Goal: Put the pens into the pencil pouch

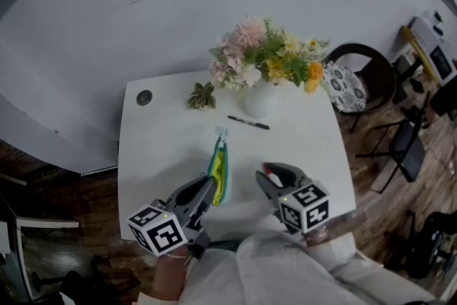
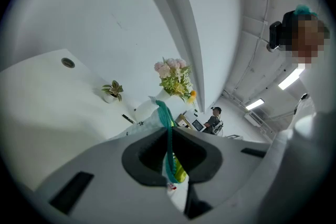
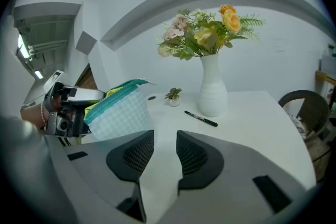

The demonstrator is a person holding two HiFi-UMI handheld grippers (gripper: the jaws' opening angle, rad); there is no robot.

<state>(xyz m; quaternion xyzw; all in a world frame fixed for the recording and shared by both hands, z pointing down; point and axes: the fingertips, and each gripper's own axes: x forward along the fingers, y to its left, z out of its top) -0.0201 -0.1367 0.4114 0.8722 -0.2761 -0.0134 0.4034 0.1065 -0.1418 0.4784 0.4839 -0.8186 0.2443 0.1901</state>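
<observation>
One pencil pouch [image 1: 219, 171]: soft cloth in a fine pale check, a teal zipper band along the top edge, a yellow-green lining in the mouth, a small pale pull tab at the far end. Stands on edge, narrow and long, over the near middle of the surface [image 1: 307, 146]; cannot tell whether its bottom touches.

Two grippers, each of grey moulded plastic with one cube of black-and-white square markers at the back.
- Left gripper [image 1: 208, 188]: smooth dark fingers pinched nearly together on the near end of the pouch, the teal zipper band running straight up between them.
- Right gripper [image 3: 164, 136]: rounded dark fingers with a dotted, mesh-like face, held a narrow gap apart, only bare surface between them. Hovers just to the right of the pouch, apart from it.

One pen [image 1: 248, 123]: slim, straight, black, flat on the surface in front of the vase, well beyond the pouch and outside it.

One vase [image 1: 258, 100]: white, smooth, matte, bulging at the base and narrowing to a neck. In it, one loose bunch of flowers [image 1: 264, 57]: ruffled pink and cream heads, yellow and orange blooms, feathery green leaves.

One small potted plant [image 1: 202, 96]: pointed green leaves in a little white pot, left of the vase.

One round dark grommet [image 1: 144, 97], set into the far left corner.

Surface: white, smooth, squarish with rounded corners. Beyond its right edge, one dark round-backed chair [image 1: 375, 75] with a patterned cushion.
</observation>
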